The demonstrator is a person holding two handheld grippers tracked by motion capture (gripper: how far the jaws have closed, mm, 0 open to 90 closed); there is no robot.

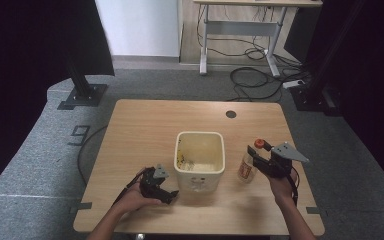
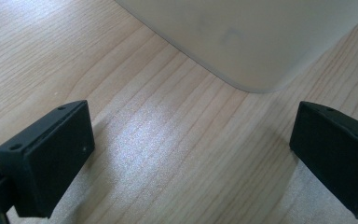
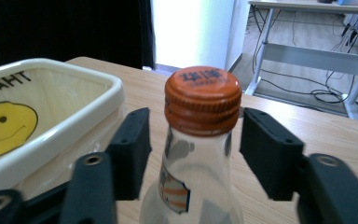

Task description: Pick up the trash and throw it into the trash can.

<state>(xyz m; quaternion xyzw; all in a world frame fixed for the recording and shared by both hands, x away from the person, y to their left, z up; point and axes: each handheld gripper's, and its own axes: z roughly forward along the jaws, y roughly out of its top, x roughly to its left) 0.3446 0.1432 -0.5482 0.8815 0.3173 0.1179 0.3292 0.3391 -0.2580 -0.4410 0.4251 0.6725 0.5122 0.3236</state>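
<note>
Right gripper [image 3: 193,149] spread, jaws standing either side of the neck of a clear glass bottle [image 3: 191,186], not yet touching it. Step in hand, by the look of it: closing in for a grasp just below the orange screw cap [image 3: 203,100]. Next move calls for squeezing evenly on the neck, square to it, so as not to tip the bottle (narrow foot, tall body), then lifting straight up.

Bottle upright on the bench [image 1: 145,120], just right of the cream plastic bin [image 1: 200,157], apart from it. Seemingly empty; orange and white label [image 3: 172,193] on the shoulder, dark printed characters on the cap.

Left gripper [image 1: 156,186] also spread, resting low on the bench by the bin's near left corner, holding nothing. Bin open-topped, smiley face printed on one wall.
</note>
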